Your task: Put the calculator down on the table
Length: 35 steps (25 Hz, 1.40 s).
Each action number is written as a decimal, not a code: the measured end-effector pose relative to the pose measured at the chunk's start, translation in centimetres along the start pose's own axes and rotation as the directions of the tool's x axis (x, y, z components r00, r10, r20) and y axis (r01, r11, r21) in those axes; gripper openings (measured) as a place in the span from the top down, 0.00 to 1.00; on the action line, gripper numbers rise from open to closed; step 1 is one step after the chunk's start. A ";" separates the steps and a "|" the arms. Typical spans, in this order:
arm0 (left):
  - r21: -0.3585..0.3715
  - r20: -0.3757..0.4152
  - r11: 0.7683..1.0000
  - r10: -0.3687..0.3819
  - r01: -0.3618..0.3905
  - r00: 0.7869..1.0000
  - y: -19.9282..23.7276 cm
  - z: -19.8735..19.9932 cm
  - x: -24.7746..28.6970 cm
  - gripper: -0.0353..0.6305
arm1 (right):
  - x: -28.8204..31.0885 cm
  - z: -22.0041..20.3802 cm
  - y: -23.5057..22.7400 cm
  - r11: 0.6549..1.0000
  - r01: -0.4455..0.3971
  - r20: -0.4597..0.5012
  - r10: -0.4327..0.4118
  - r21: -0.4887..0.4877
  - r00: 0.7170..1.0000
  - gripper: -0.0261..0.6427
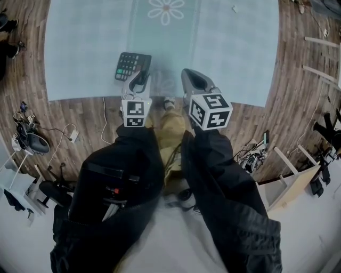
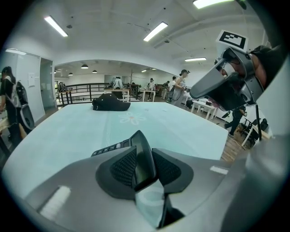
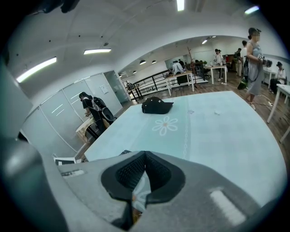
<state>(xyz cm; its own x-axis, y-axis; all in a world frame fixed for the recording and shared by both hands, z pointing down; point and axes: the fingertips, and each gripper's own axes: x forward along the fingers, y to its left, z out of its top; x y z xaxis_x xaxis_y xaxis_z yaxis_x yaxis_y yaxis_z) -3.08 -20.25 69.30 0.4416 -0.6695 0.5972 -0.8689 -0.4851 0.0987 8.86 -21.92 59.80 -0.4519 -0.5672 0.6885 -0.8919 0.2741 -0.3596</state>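
A black calculator point(image 1: 132, 65) with green keys lies near the front edge of the pale blue table point(image 1: 229, 48), left of centre. My left gripper point(image 1: 139, 80) reaches over the edge to the calculator's near end. In the left gripper view the calculator's raised end point(image 2: 141, 158) stands edge-on between the two pads, which flank it loosely; the jaws are open. My right gripper point(image 1: 196, 80) hovers over the table edge to the right, tips together and empty. It also appears in its own view point(image 3: 144, 168), where a calculator corner point(image 3: 125, 152) peeks out to the left.
A black cap point(image 3: 156, 105) rests at the table's far end beyond a flower print point(image 1: 166, 10). Cables and gear point(image 1: 32, 138) lie on the wooden floor at left, and white boards point(image 1: 290, 178) at right. People stand at desks point(image 3: 217, 68) in the background.
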 end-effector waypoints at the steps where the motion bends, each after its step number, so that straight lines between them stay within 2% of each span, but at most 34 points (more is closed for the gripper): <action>1: 0.005 -0.004 1.000 0.001 -0.001 1.000 -0.1 -0.2 0.1 0.79 | 0.0 -0.1 -0.2 1.000 0.001 -0.003 -0.001 0.002 1.000 0.96; 16: 0.064 -0.037 0.998 0.018 -0.016 0.999 -1.7 -3.0 0.9 0.77 | -0.4 -1.9 -1.4 1.000 0.003 -0.029 -0.003 0.014 1.000 0.96; 30: 0.027 -0.029 0.999 0.030 -0.029 0.999 -1.3 -3.3 1.1 0.77 | -0.7 -2.3 -1.5 1.000 -0.004 -0.029 0.004 0.014 1.000 0.96; 35: 0.029 -0.054 1.000 0.010 -0.008 0.998 -1.4 -3.4 1.2 0.76 | -1.0 -2.5 -1.4 1.000 -0.005 -0.023 0.005 0.016 1.000 0.96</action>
<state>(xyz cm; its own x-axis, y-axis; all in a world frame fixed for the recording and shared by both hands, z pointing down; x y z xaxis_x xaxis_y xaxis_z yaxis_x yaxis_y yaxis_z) -2.08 -18.51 72.58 0.4204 -0.6430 0.6402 -0.8657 -0.4955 0.0708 10.47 -19.78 61.21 -0.4568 -0.5479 0.7008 -0.8894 0.2647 -0.3728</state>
